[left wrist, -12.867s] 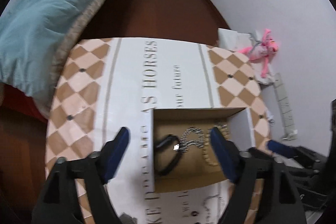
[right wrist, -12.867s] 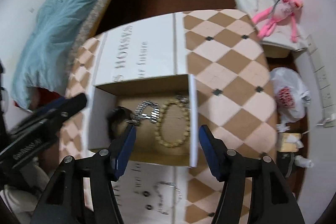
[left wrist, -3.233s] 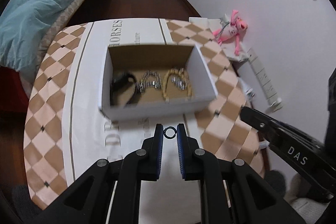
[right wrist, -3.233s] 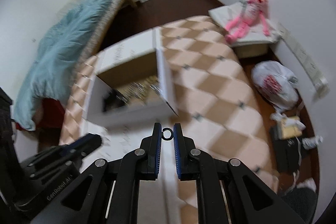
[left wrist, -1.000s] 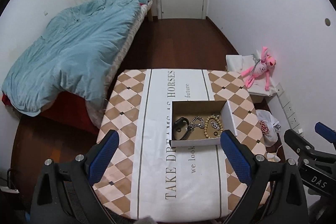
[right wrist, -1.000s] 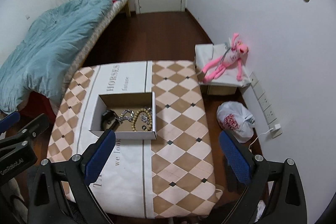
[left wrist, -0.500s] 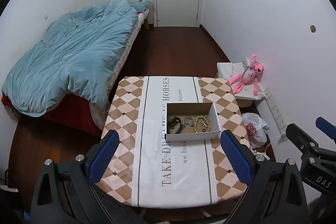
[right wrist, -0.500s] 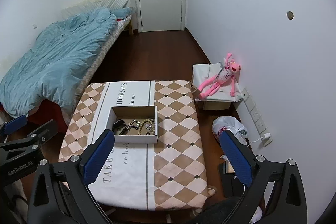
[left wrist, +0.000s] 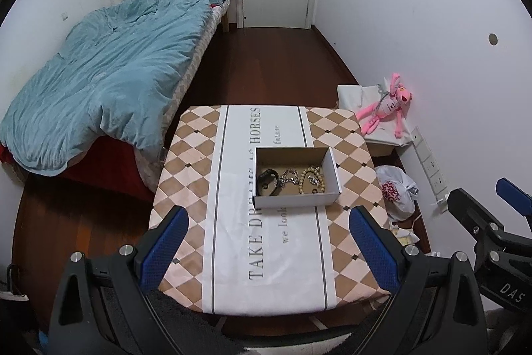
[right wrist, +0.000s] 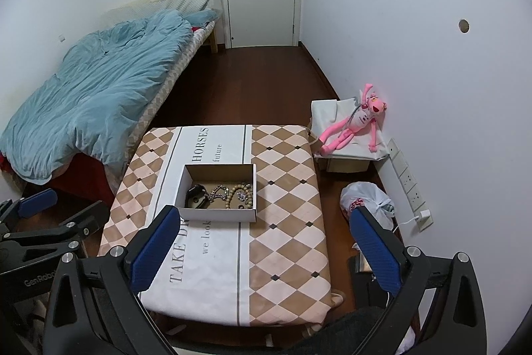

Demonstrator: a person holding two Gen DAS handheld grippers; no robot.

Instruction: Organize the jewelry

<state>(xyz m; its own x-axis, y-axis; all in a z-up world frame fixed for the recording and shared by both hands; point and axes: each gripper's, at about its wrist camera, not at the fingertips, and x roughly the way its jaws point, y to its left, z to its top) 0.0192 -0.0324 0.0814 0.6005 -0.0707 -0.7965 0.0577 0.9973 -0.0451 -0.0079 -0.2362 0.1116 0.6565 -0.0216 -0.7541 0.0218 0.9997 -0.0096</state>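
A shallow white cardboard box (left wrist: 297, 200) with a brown inside is seen on the table (left wrist: 186, 175), slightly toward 2 o'clock from the table's middle in the left wrist view. Its lid is absent and its contents are exposed. Along the near wall of the box three pieces are laid in a row: a black band (left wrist: 268, 181) at 9 o'clock, a silver chain (left wrist: 288, 177) in the middle, and a tan beaded bracelet (left wrist: 311, 180) at 3 o'clock. A small silvery piece is seen lying within the bead loop, though its form cannot be made out. The far half of the box floor is left bare.

In the right wrist view the same box (right wrist: 217, 215) is found near the table's middle, with the black band (right wrist: 196, 196), the chain (right wrist: 217, 192) and the beads (right wrist: 241, 193) in the same order.

The table is covered by a cloth (left wrist: 232, 255) with a white printed stripe between tan diamond-checked sides.

The left gripper (left wrist: 269, 248) is held high above the table's near edge, its blue-padded fingers spread wide apart with nothing between them. The right gripper (right wrist: 262, 247) is held likewise, fingers wide apart and empty.

At 10 o'clock a bed with a blue duvet (left wrist: 99, 79) is seen; at 2 o'clock a pink plush toy (left wrist: 387, 107) rests against the wall.
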